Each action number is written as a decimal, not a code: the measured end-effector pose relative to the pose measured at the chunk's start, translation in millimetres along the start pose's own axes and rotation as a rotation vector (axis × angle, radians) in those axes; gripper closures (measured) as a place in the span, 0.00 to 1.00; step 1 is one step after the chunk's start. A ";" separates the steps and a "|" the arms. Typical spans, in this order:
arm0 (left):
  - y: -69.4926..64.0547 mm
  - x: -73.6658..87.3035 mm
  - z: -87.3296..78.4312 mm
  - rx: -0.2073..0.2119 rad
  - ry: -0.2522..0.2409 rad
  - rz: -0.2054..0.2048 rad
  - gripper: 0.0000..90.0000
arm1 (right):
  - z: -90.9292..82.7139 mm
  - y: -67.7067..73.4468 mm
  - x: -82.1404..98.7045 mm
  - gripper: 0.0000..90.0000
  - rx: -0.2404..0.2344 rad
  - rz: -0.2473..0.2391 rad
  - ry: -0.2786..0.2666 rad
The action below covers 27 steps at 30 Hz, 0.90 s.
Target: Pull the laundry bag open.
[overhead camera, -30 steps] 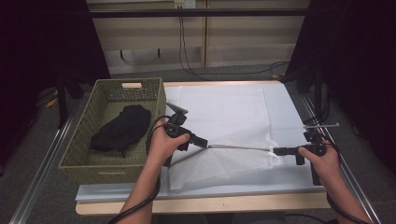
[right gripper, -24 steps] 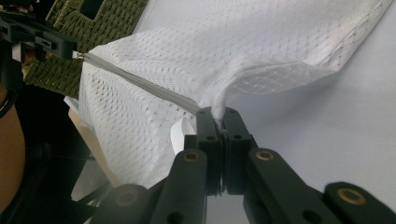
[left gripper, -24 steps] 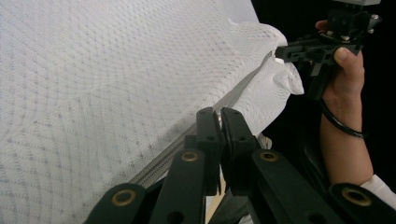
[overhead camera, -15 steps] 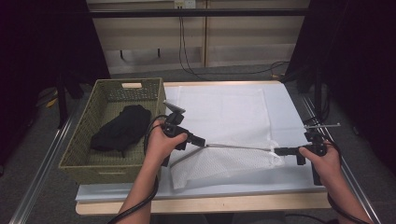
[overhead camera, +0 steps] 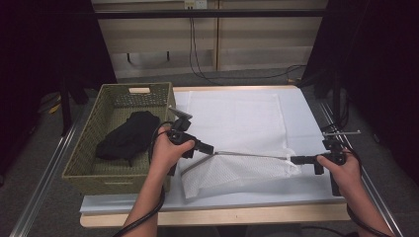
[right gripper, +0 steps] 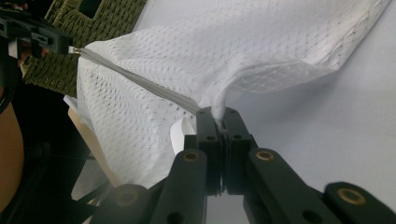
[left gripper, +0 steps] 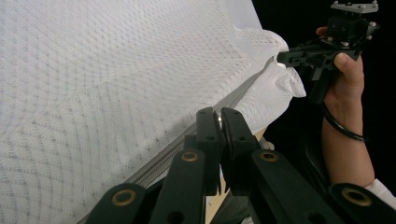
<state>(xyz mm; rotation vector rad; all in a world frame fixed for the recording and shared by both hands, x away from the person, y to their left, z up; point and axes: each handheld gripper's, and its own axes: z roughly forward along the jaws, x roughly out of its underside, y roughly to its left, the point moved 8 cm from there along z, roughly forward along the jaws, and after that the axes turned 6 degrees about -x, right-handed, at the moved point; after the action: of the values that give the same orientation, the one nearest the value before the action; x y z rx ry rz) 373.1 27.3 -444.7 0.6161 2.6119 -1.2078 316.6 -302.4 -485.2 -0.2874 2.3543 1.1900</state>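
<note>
A white mesh bag (overhead camera: 232,173) with a grey zipper (overhead camera: 252,155) along its top edge hangs stretched between my two grippers above the table's front. My left gripper (overhead camera: 210,148) is shut on the zipper's left end, with a small metal piece showing between its jaws (left gripper: 219,119). My right gripper (overhead camera: 294,159) is shut on the bag's right corner, the cloth bunched at its jaws (right gripper: 218,114). The zipper (right gripper: 140,77) runs taut from one gripper to the other. In the left gripper view, the right gripper (left gripper: 285,58) shows far off at the bag's (left gripper: 116,79) end.
A woven green basket (overhead camera: 89,163) stands at the table's left with a black cloth (overhead camera: 126,136) inside. A white sheet (overhead camera: 237,113) covers the tabletop. Metal rails run along both table sides, and cables lie on the floor behind.
</note>
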 end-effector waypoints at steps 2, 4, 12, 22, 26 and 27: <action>0.0 0.2 -0.9 0.007 0.004 -0.005 0.96 | 0.1 -0.1 0.3 0.99 -0.004 0.000 0.001; 0.6 0.4 -1.1 0.007 0.004 -0.003 0.96 | 0.0 0.3 0.1 0.99 -0.007 0.001 0.000; 6.3 1.1 -7.7 -0.013 -0.006 -0.022 0.96 | -0.5 -1.6 0.9 0.99 0.004 -0.001 0.007; 7.6 0.4 -13.3 -0.006 -0.011 -0.033 0.96 | -0.6 -2.0 0.8 0.99 0.007 0.000 0.006; 9.7 1.0 -14.9 -0.015 -0.013 -0.032 0.96 | -0.3 -2.6 0.8 0.99 0.007 0.005 0.003; 9.3 0.6 -14.4 -0.027 -0.019 -0.046 0.96 | 0.0 -2.4 0.6 0.99 0.009 0.003 0.004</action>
<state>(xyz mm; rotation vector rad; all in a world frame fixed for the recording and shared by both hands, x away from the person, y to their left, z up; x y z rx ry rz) 376.7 43.9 -441.9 0.5399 2.6354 -1.1841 317.0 -303.8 -487.2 -0.2836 2.3638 1.1804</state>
